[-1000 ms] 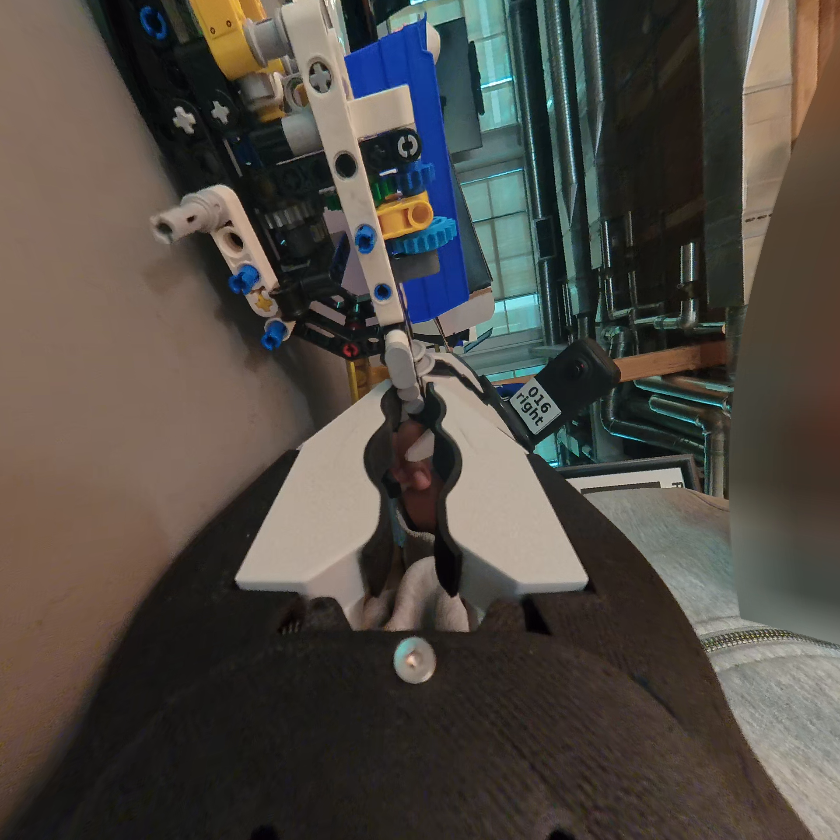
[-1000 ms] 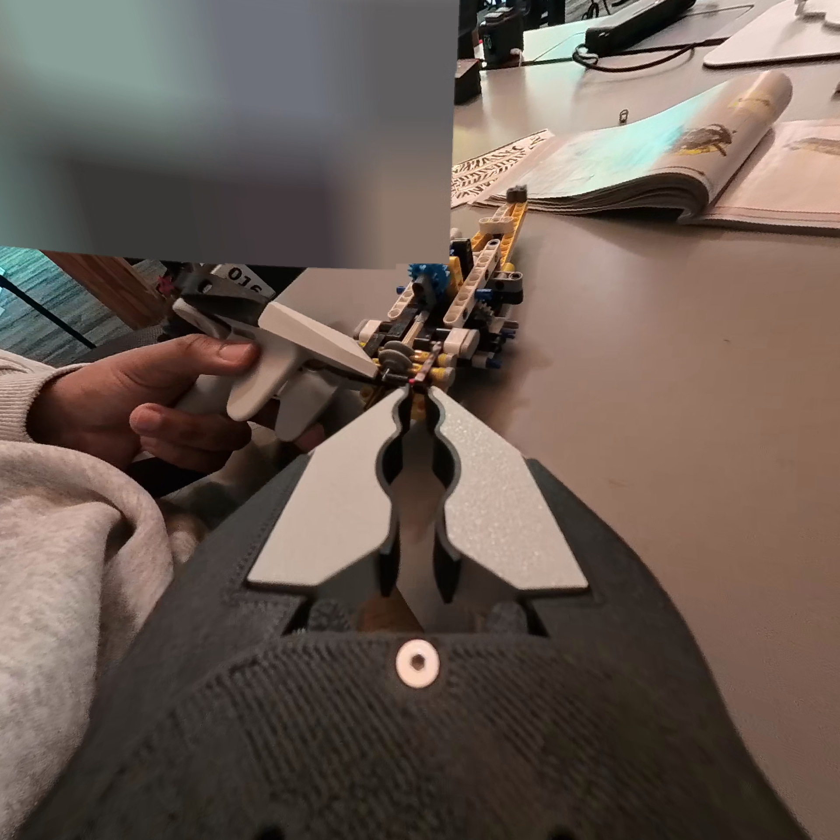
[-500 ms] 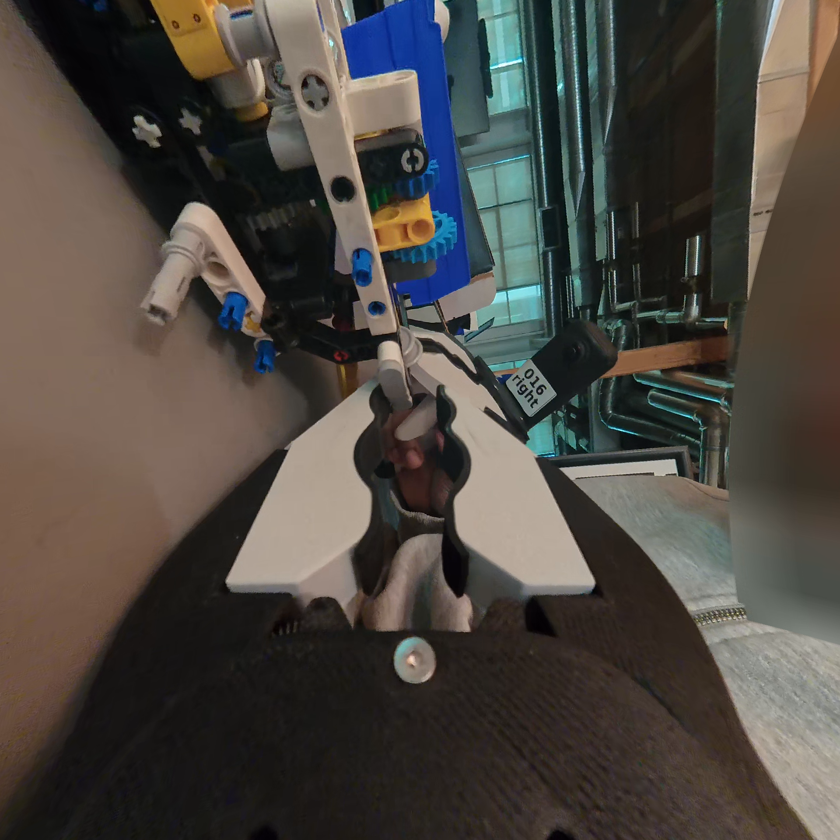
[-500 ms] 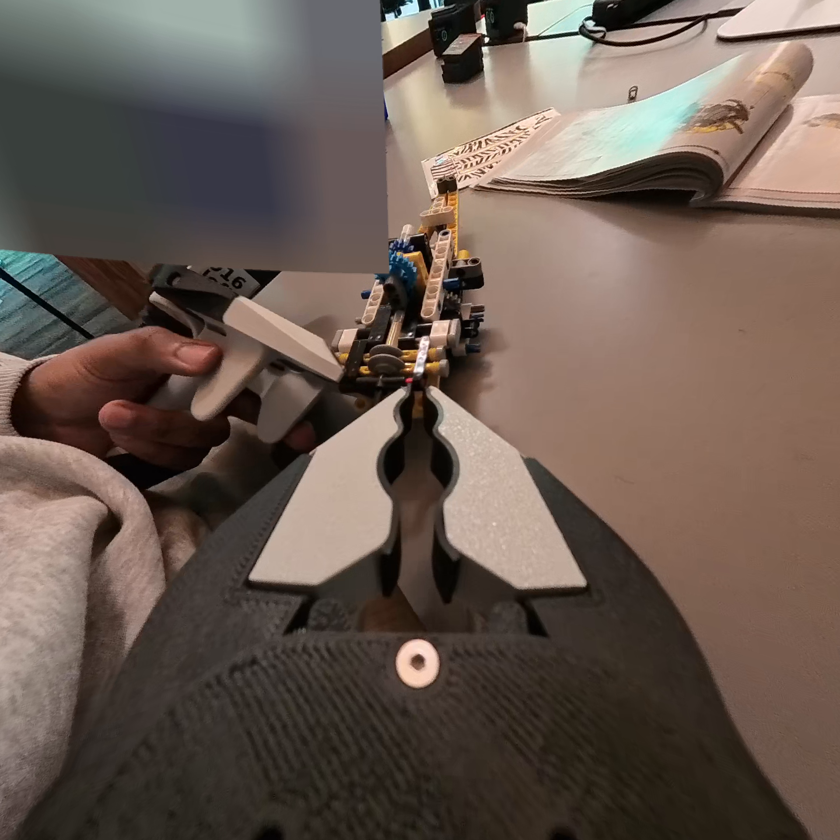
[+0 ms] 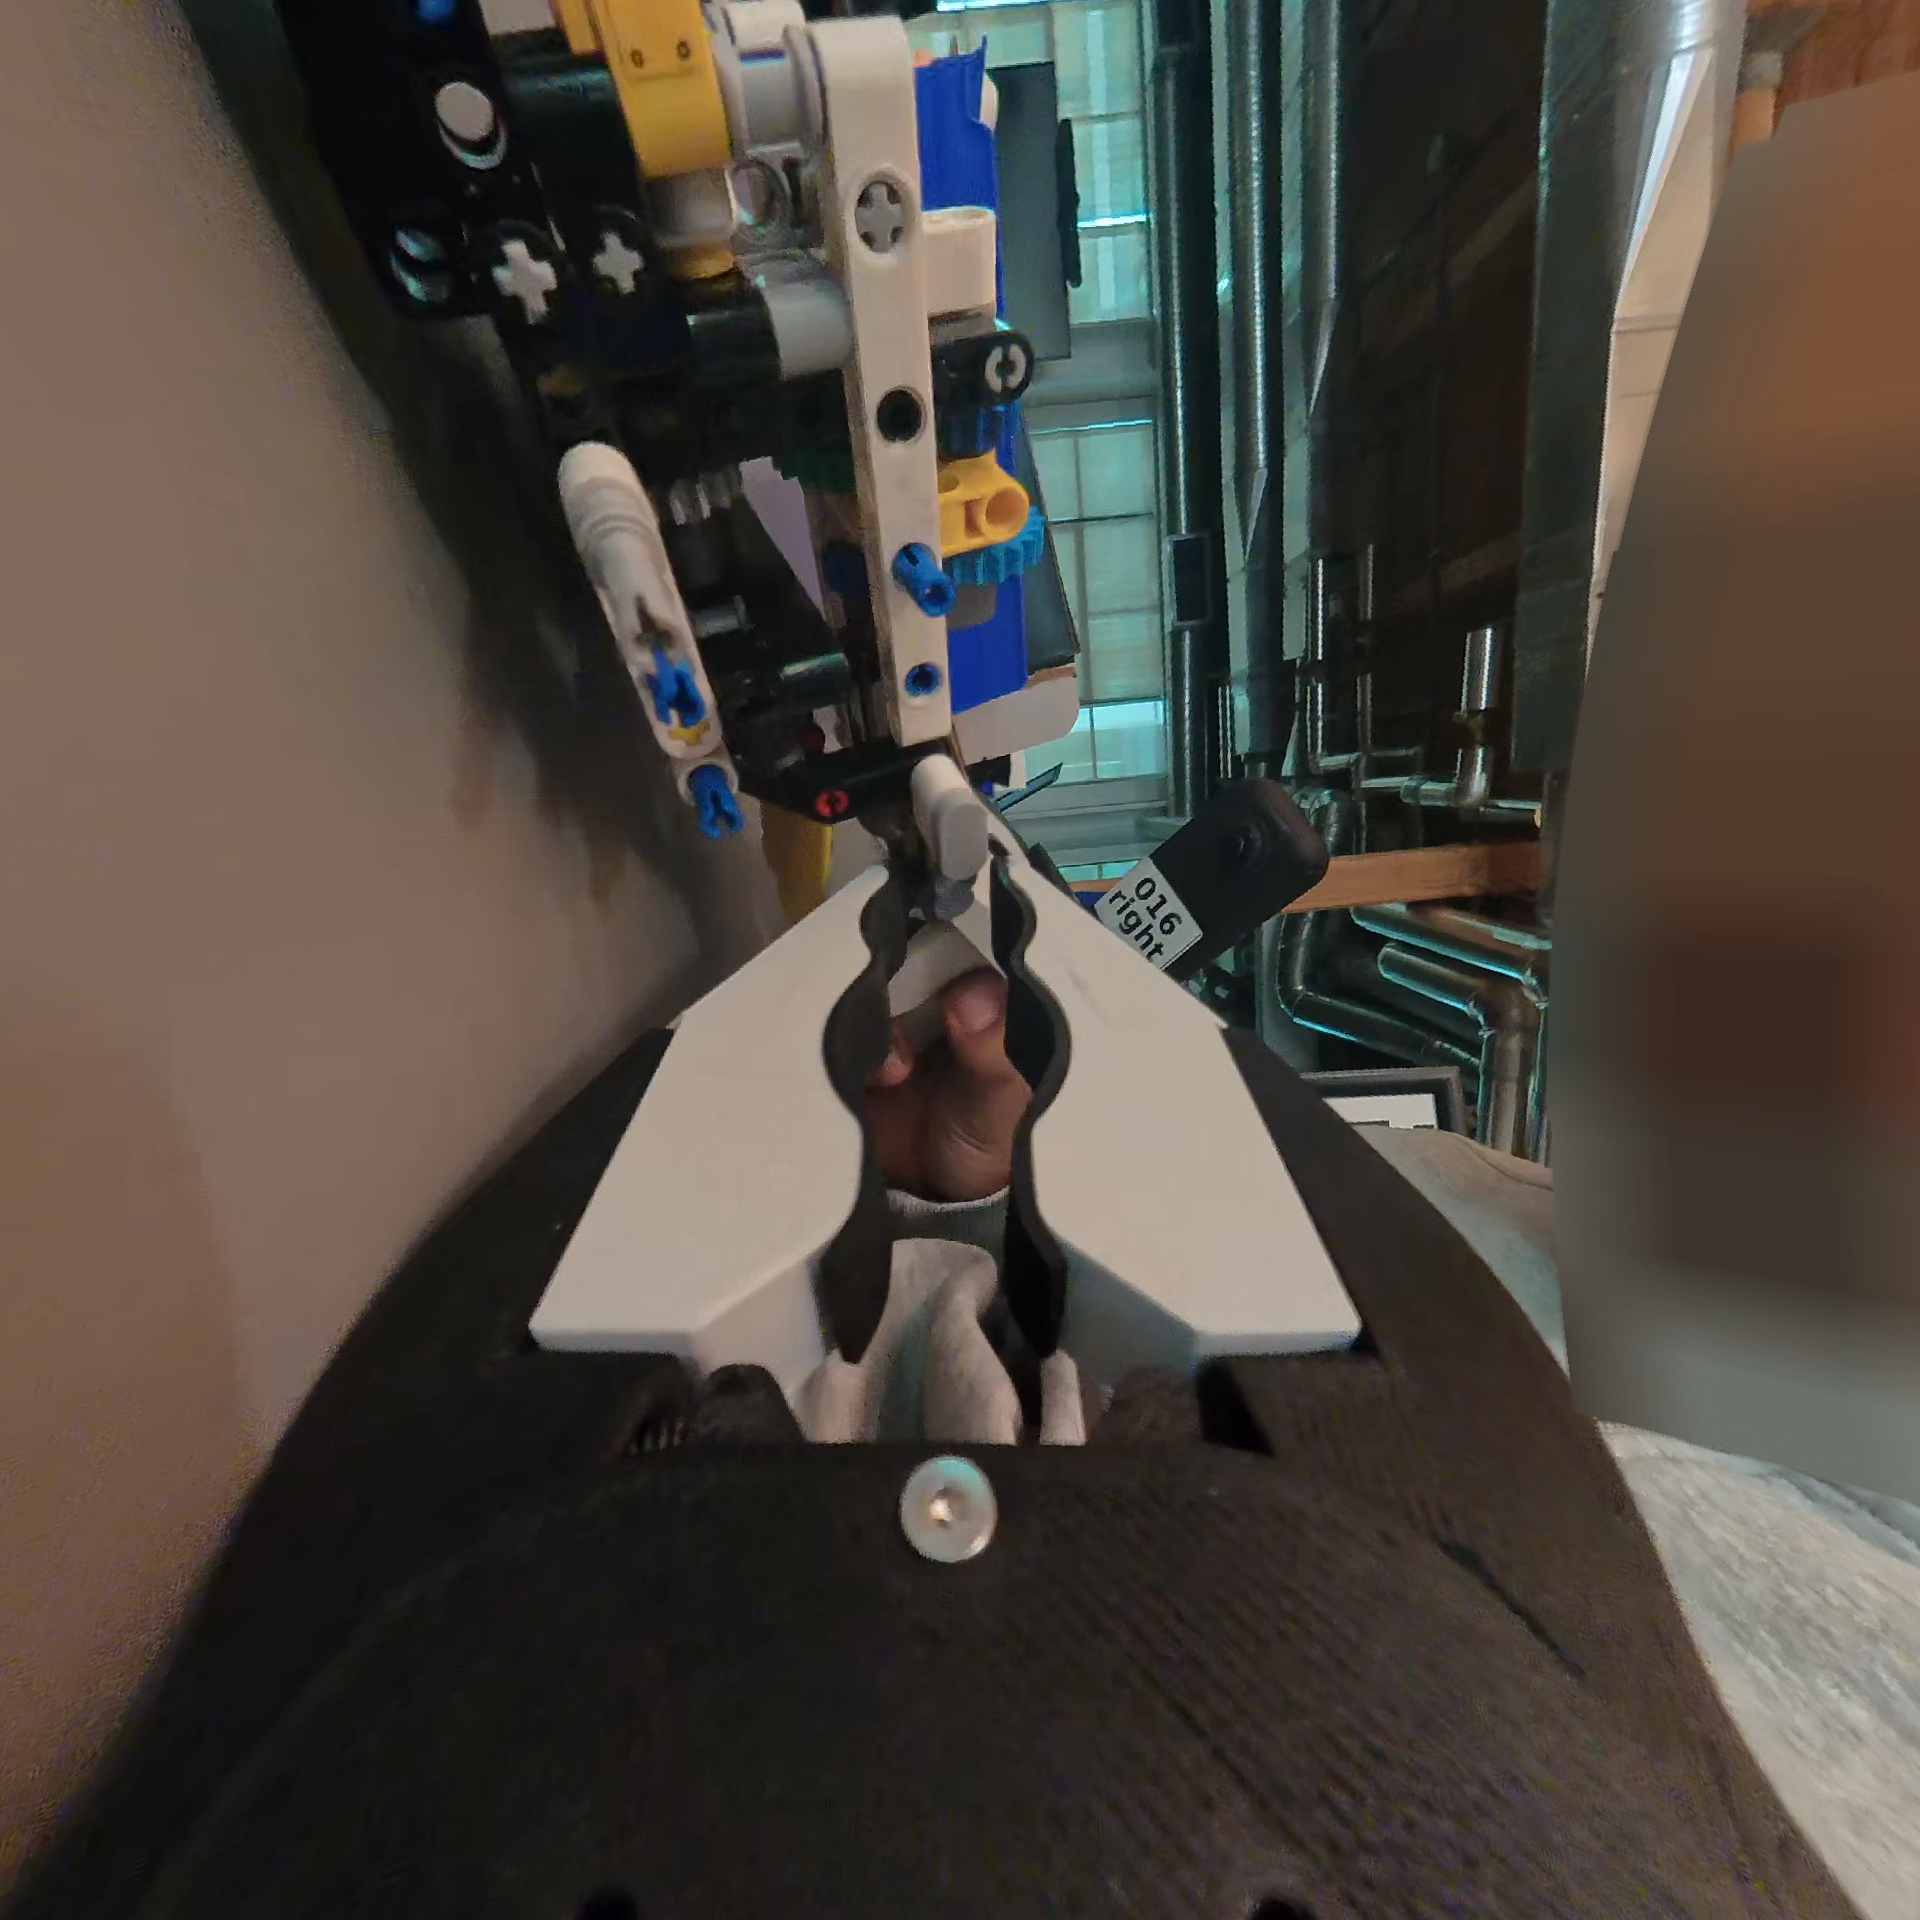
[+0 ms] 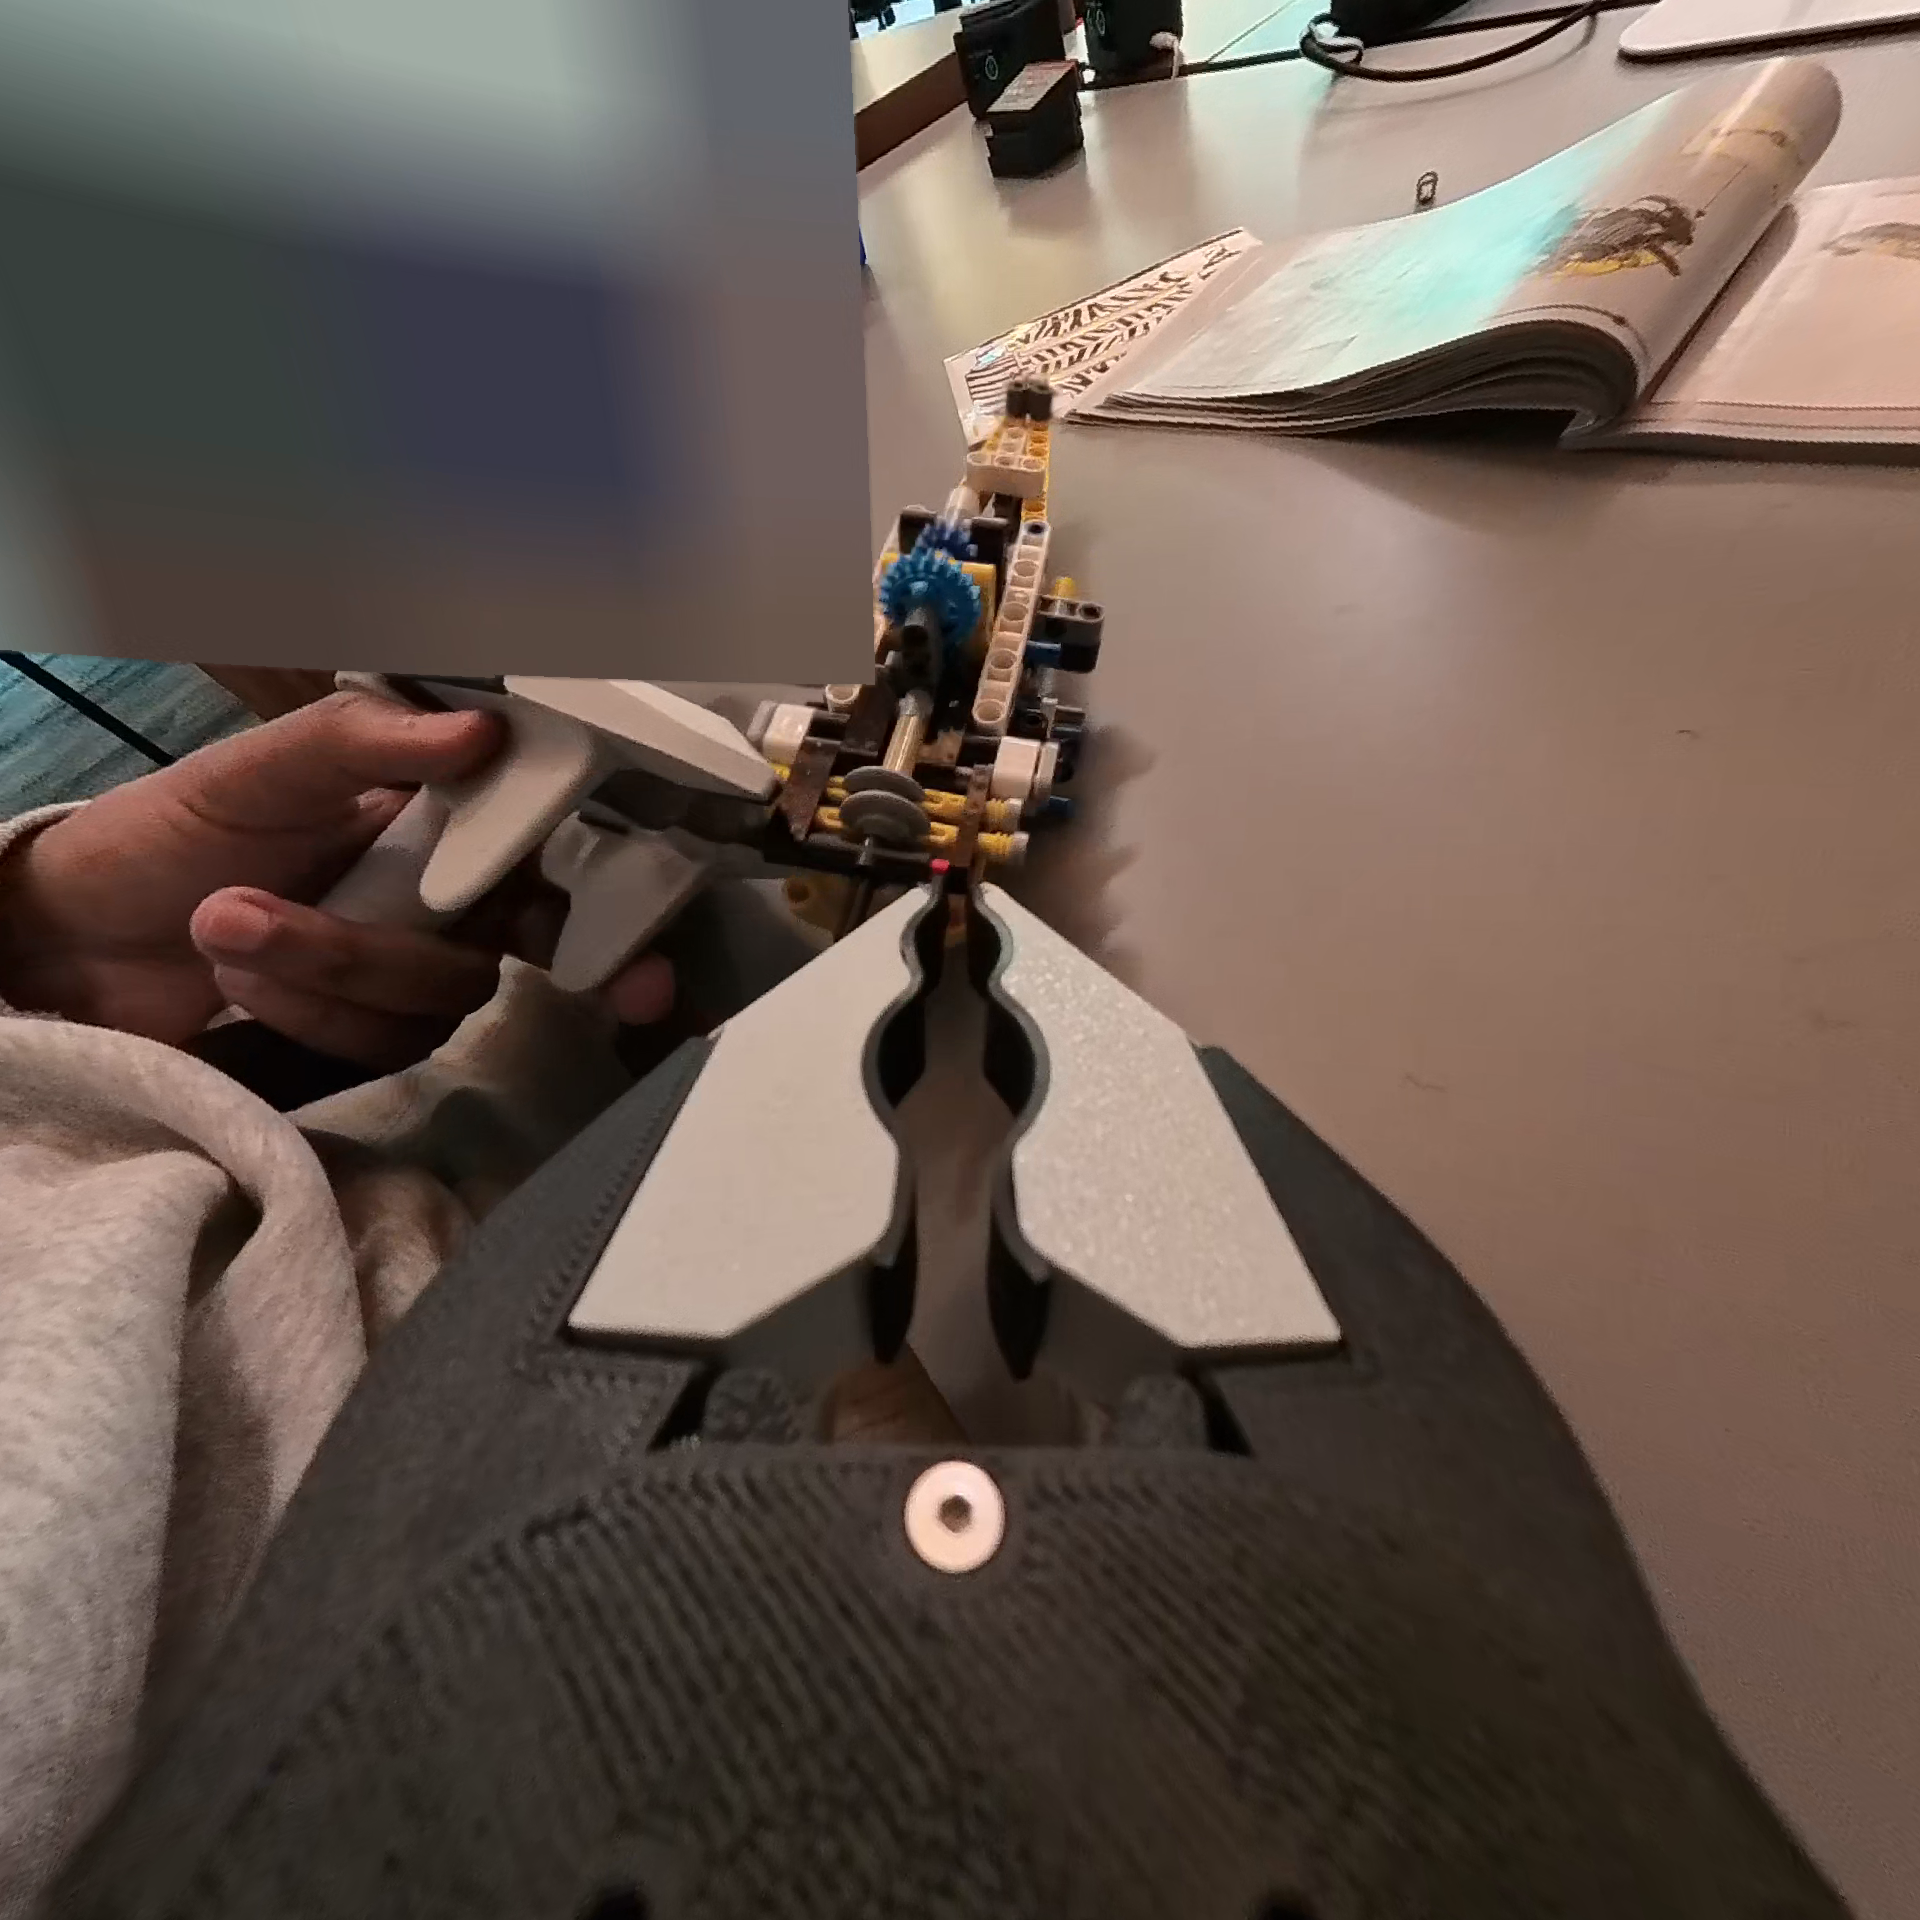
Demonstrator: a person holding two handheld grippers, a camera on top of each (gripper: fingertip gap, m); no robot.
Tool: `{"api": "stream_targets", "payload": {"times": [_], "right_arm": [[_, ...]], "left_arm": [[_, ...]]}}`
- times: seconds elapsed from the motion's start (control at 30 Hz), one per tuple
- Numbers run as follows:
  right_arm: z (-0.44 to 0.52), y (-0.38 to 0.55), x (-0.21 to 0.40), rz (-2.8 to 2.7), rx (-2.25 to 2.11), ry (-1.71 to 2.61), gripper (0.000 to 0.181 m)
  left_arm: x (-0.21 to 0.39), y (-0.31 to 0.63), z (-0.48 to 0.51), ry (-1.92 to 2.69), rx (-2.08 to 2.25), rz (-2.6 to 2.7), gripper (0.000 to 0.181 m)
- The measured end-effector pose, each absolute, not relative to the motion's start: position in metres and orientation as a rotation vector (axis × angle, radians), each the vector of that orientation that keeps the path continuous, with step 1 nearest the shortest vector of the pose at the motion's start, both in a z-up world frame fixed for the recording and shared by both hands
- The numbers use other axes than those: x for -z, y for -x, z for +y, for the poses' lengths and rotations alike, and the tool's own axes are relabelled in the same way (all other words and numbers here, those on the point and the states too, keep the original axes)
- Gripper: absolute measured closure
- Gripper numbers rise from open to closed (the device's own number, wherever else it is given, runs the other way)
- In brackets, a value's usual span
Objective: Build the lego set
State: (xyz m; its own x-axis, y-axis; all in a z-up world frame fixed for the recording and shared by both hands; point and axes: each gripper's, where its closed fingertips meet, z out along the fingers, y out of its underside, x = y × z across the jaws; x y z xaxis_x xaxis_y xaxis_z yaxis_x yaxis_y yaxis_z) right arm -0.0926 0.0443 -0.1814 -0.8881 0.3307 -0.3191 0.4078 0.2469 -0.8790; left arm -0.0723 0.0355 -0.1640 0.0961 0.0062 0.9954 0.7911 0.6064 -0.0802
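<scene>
The lego model, a long yellow, white and black Technic frame with blue gears, lies on the grey table with its near end at the table edge. My right gripper is shut on a thin black part with a red tip at that near end. My left gripper comes in from the left, held by a hand, and grips the same end. In the left wrist view my left gripper is shut on a small light grey connector under the model, whose white beam stands upright.
An open instruction booklet and a striped sticker sheet lie beyond the model. Small black devices and cables sit at the back. The right gripper's black camera body shows just right of the left fingertips. A grey sleeve is at lower left. The grippers are tip to tip, or close to it.
The model has swung, its far end moving left so it now points straight away from the right gripper. In the left view its white beam has turned upright. Both grippers kept their hold.
</scene>
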Motion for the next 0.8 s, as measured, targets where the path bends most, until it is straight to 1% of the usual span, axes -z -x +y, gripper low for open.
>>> {"api": "stream_targets", "payload": {"times": [0.17,0.4,0.63,0.8], "right_arm": [[0.0447,0.0935,0.1816,2.408,1.741,-0.737,0.180],[0.0447,0.0936,0.1818,2.394,1.739,-0.749,0.180],[0.0450,0.0942,0.1818,2.313,1.729,-0.788,0.179],[0.0439,0.0928,0.1797,2.314,1.744,-0.765,0.172]], "left_arm": [[0.1637,0.0719,0.0353,0.737,0.676,-1.368,0.165],[0.1607,0.0706,0.0350,0.719,0.694,-1.355,0.160],[0.1646,0.0713,0.0365,0.738,0.693,-1.380,0.169],[0.1637,0.0712,0.0359,0.729,0.689,-1.374,0.170]]}}
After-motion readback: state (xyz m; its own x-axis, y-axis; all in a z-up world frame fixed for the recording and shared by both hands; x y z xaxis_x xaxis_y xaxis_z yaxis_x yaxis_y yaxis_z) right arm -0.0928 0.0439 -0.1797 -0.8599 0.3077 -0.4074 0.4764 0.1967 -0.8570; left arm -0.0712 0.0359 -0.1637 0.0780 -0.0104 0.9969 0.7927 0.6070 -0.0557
